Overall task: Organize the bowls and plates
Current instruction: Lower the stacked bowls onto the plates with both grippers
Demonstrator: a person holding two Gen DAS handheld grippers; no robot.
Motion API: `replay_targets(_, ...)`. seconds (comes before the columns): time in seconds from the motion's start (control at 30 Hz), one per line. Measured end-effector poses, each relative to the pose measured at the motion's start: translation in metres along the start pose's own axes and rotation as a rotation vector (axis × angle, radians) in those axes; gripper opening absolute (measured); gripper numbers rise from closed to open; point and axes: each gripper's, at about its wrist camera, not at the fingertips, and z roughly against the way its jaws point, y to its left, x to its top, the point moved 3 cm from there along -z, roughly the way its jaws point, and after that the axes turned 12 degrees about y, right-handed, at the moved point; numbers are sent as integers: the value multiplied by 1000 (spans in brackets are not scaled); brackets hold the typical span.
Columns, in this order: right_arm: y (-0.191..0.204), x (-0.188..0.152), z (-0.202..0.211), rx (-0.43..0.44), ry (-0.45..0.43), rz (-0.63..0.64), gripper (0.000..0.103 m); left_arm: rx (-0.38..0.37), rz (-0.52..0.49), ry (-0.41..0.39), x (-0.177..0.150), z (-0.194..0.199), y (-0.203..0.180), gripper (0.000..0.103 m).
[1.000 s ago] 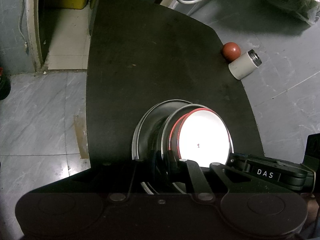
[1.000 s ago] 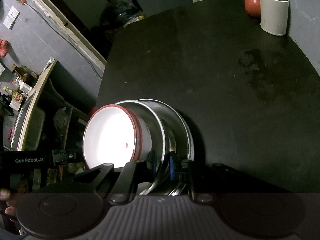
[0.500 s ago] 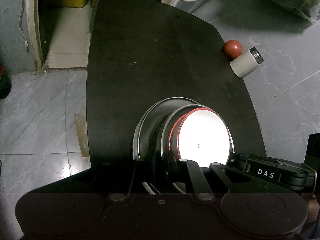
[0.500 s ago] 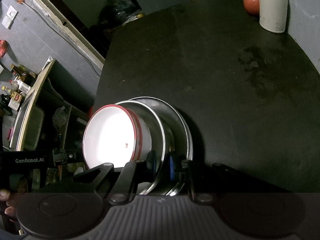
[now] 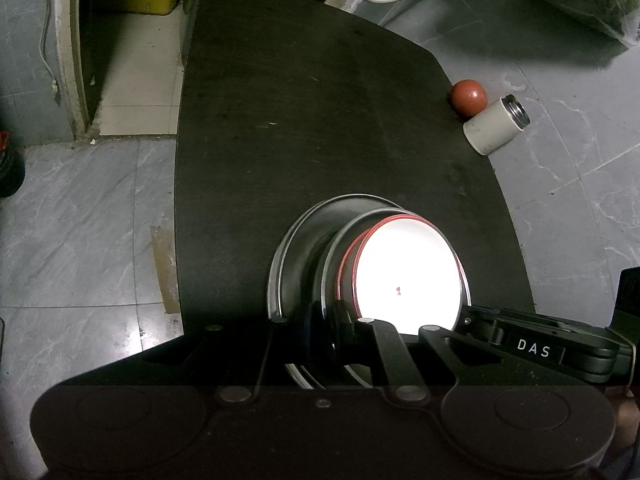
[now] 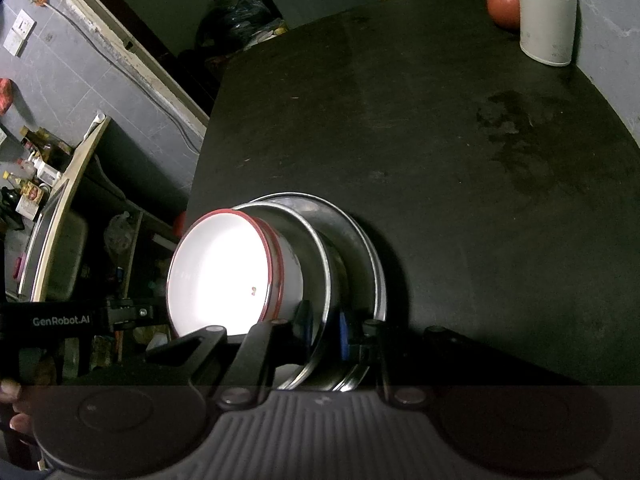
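Observation:
A stack sits near the front edge of the dark table [image 5: 320,120]: a white bowl with a red rim [image 5: 404,276] nested in a steel bowl [image 5: 332,252] on a steel plate [image 5: 292,256]. My left gripper [image 5: 324,320] is shut on the steel bowl's rim from one side. My right gripper [image 6: 322,322] is shut on the opposite rim of the steel bowl [image 6: 320,256], with the white bowl [image 6: 224,272] and the steel plate [image 6: 372,248] either side. Each gripper's body shows in the other's view.
A red ball [image 5: 468,97] and a white steel-rimmed canister [image 5: 496,126] stand at the table's far right corner; they also show in the right wrist view, ball [image 6: 502,4] and canister [image 6: 548,16]. A damp smear [image 6: 520,136] marks the tabletop. Tiled floor lies around the table.
Both views have pulled back slightly, so the ball and canister sit a little farther off. The stack stays gripped the same way in both grippers.

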Motion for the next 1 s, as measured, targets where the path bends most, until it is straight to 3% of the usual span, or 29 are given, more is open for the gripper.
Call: replay_targets(1.0, 1, 1, 4, -38, -17, 10, 19, 45, -13, -29, -2, 3, -8, 16)
